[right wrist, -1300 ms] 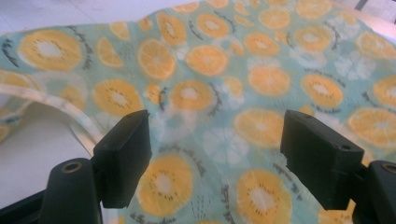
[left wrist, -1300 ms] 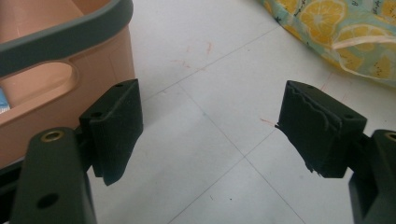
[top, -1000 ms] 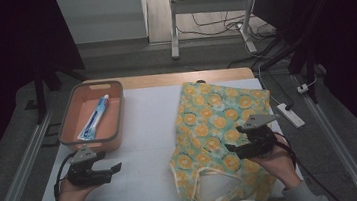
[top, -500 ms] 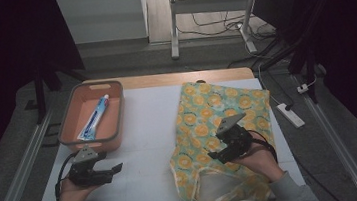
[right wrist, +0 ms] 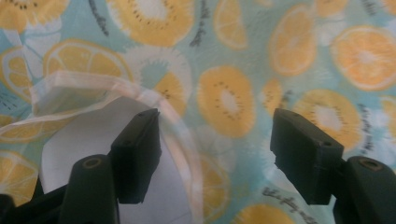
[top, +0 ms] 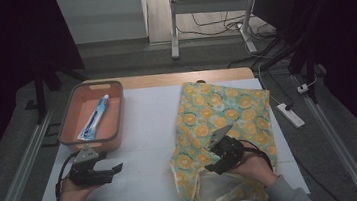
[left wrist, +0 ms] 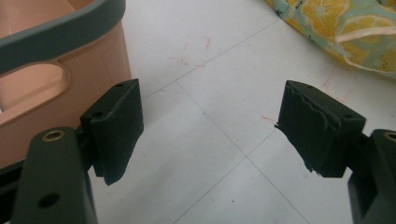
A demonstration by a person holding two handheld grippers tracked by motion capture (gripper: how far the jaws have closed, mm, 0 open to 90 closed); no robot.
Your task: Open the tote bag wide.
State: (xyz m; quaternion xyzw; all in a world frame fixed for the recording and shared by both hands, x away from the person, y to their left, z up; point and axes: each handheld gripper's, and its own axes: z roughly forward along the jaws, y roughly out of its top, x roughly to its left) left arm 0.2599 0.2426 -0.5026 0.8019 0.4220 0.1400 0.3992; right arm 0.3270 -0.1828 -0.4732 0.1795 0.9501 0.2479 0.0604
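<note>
The right gripper (top: 212, 163) hangs low over the fruit-print cloth bag (top: 228, 110), which lies flat along the right side of the counter (top: 150, 133), its mouth and pale handles toward the near edge. Its jaws stand wide apart but have just been closing a little. In the right gripper view the bag's fabric (right wrist: 243, 70), patterned with orange and kiwi slices, lies beneath the gripper (right wrist: 215, 158); the pale hem of the bag's opening (right wrist: 93, 88) curves past one jaw and runs into the gap between the two. The pads do not press on the cloth, so nothing is gripped. Whether a jaw tip brushes the fabric I cannot tell.

The left gripper (top: 104, 171) sits near the counter's front-left corner, just in front of the salmon-coloured bin (top: 72, 137), with its jaws wide open and nothing between them. In the left gripper view that gripper (left wrist: 208, 135) looks along bare white counter (left wrist: 219, 84), the bin's wall (left wrist: 60, 79) close beside one jaw. A toothpaste tube (top: 95, 120) lies inside the bin, at the counter's left edge.
</note>
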